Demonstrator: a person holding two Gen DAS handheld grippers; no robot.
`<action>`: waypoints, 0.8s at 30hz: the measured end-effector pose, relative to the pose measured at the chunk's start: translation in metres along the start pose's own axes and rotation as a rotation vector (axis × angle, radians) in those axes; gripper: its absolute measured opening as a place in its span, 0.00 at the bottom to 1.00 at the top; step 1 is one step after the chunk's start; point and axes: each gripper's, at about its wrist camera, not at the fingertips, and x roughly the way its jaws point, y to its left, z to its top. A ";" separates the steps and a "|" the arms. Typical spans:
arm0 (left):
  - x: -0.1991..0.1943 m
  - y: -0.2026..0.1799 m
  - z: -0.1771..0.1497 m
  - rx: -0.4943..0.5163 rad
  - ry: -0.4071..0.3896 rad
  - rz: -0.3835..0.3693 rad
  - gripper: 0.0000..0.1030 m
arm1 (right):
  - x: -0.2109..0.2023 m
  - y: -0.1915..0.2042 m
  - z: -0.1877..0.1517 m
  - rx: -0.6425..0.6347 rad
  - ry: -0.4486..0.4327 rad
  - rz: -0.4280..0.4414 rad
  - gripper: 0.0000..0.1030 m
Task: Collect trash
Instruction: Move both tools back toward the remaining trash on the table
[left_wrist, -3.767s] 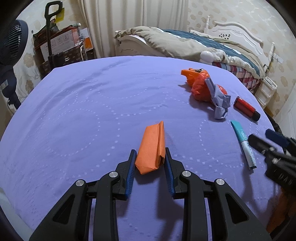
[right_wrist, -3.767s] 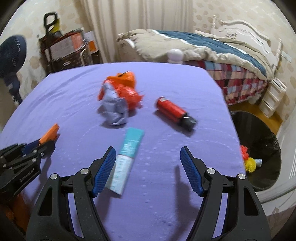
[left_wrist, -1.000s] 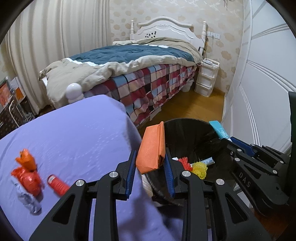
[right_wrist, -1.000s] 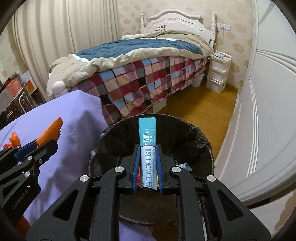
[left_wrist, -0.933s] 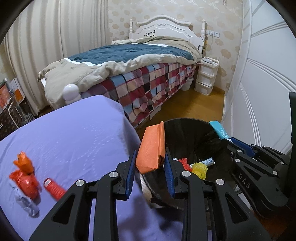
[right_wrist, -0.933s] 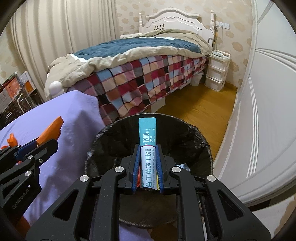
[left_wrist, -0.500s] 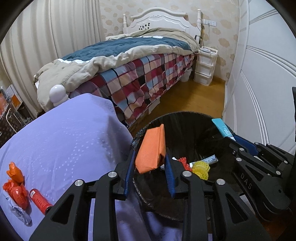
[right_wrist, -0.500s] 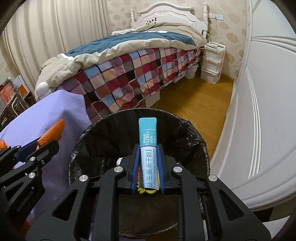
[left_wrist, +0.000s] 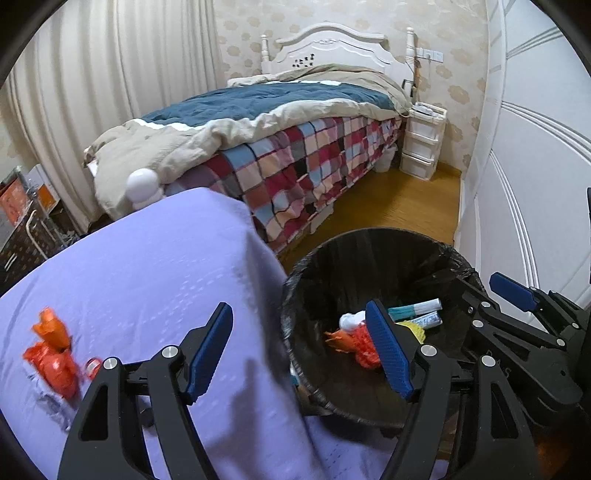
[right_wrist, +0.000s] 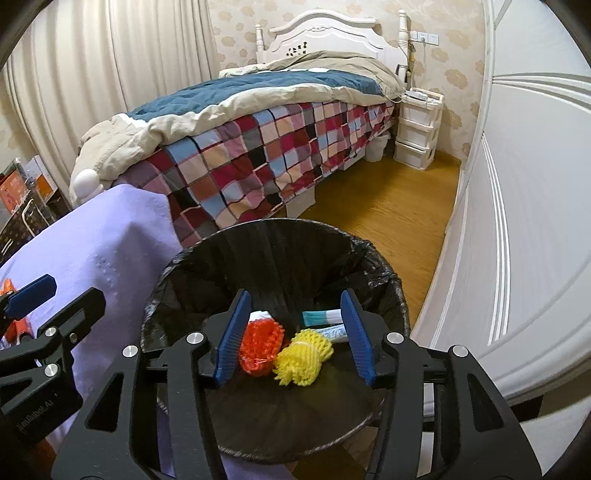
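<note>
Both jaws have just been opening and now stand spread, empty, over the black bin (right_wrist: 384, 280). Teal stick packet (right_wrist: 321, 316) lies inside, lower centre; I clear its rim before returning to the bench (left_wrist: 147, 266), lower left.

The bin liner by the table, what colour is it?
Black; the bin liner shows best in the right wrist view, where it lines the whole round bin.

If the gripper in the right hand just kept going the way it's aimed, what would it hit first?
Most likely the trash in the black-lined bin: the right gripper, its jaws just opened and empty, points down at the orange net and yellow net. Depth is hard to judge.
</note>
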 end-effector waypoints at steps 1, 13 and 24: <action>-0.003 0.003 -0.002 -0.004 0.000 0.004 0.70 | -0.002 0.002 -0.002 -0.001 0.001 0.006 0.50; -0.045 0.067 -0.049 -0.095 0.023 0.115 0.70 | -0.039 0.063 -0.033 -0.059 0.032 0.132 0.52; -0.062 0.144 -0.086 -0.251 0.067 0.274 0.71 | -0.060 0.138 -0.052 -0.208 0.047 0.249 0.56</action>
